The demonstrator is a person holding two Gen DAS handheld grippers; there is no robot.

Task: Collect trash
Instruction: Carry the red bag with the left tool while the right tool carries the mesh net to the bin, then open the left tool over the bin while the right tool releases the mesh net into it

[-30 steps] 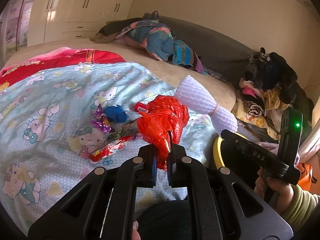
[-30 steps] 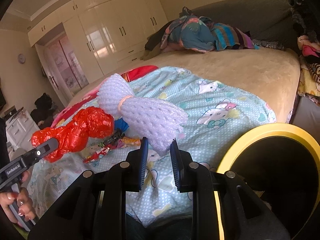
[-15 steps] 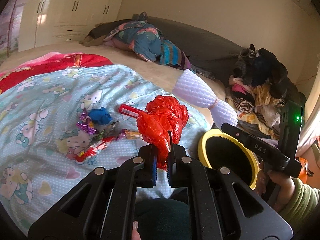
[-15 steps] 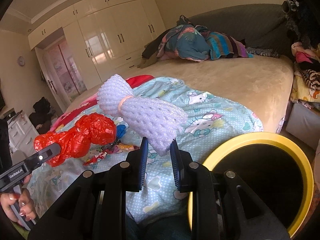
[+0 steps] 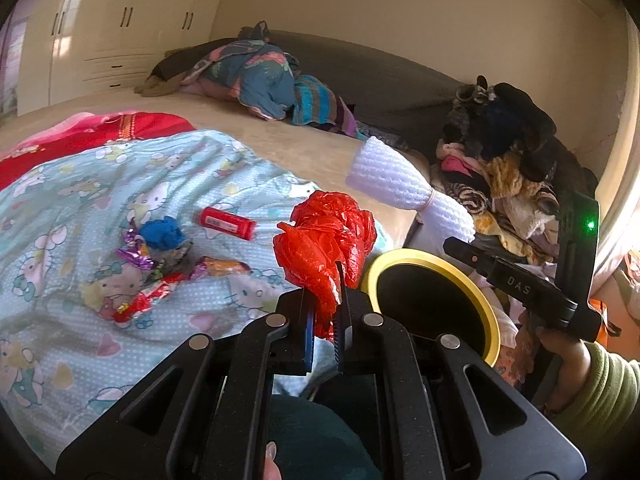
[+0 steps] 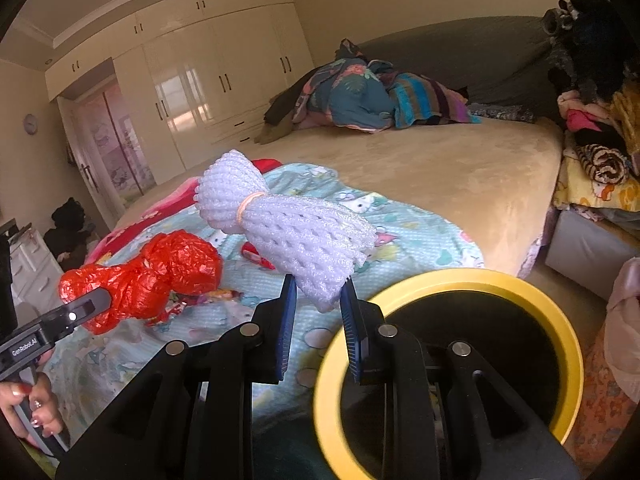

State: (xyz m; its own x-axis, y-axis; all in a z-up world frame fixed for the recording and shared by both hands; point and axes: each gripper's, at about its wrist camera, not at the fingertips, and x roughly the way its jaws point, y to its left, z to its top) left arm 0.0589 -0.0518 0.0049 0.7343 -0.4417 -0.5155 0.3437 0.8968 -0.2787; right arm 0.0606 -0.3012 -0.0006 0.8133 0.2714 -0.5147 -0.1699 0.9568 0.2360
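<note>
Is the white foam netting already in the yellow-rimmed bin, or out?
Out. The white foam netting is clamped in the right gripper, held up beside the yellow-rimmed bin, not inside its opening.

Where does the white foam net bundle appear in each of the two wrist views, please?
Left wrist: white foam net bundle upper right of centre, above the yellow-rimmed bin.
Right wrist: bundle at centre, clamped in the right gripper.
Shared landmark: the yellow-rimmed bin.

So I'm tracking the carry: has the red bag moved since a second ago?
Yes. The red bag, in the left gripper, has gone right off the wrappers toward the bin.
</note>
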